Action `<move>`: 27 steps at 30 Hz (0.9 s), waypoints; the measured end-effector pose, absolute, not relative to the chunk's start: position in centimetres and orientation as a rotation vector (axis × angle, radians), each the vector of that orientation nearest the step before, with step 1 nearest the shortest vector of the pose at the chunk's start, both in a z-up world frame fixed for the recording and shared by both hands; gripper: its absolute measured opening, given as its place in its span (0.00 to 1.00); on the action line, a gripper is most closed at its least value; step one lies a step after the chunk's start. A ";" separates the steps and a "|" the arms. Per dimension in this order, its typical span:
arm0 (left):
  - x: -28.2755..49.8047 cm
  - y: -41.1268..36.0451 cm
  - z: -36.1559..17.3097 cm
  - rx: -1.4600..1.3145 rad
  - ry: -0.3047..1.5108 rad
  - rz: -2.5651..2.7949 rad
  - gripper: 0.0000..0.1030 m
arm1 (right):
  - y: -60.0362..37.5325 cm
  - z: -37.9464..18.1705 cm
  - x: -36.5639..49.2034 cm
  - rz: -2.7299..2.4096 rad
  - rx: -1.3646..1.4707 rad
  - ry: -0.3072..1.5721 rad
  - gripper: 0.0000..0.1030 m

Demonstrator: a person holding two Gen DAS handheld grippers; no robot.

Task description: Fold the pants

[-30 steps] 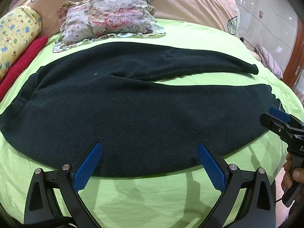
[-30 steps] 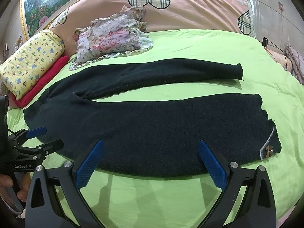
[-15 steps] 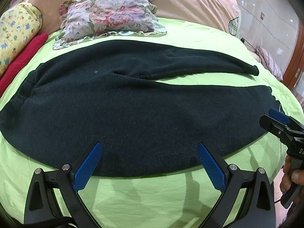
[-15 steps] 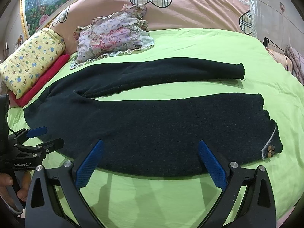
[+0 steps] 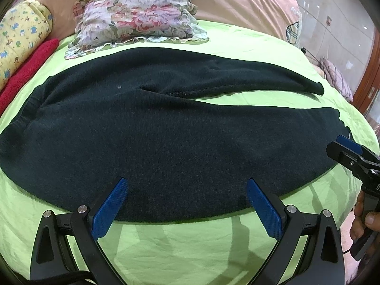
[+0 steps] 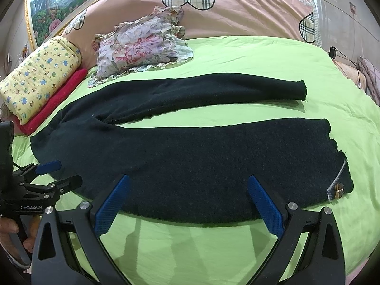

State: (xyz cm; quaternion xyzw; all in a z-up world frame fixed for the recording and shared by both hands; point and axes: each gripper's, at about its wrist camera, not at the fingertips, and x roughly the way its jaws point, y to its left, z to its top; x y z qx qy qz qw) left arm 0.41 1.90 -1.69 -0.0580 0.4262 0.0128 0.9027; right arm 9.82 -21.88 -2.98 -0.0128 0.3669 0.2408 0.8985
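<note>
Dark fleece pants (image 5: 166, 137) lie flat on the green bedsheet (image 5: 190, 242), waistband at the left, both legs spread to the right. They also show in the right wrist view (image 6: 201, 161), with a small bow at the near leg's cuff (image 6: 337, 187). My left gripper (image 5: 187, 204) is open and empty, its tips over the near edge of the seat. My right gripper (image 6: 190, 201) is open and empty over the near leg's lower edge. Each gripper shows in the other's view: the right one (image 5: 349, 152), the left one (image 6: 54, 173).
A floral cushion (image 6: 142, 45) lies beyond the pants. A yellow patterned roll (image 6: 38, 76) and a red towel (image 6: 54, 99) sit at the left. A pink quilt (image 6: 237, 9) lies along the back. The bed's edge drops off at the right.
Both grippers have crept slightly forward toward the pants' near edge. The pants have not moved.
</note>
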 end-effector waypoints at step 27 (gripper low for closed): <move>7.2 1.7 1.4 -0.042 0.888 -0.165 0.97 | -26.9 -0.4 16.5 0.477 0.123 0.793 0.97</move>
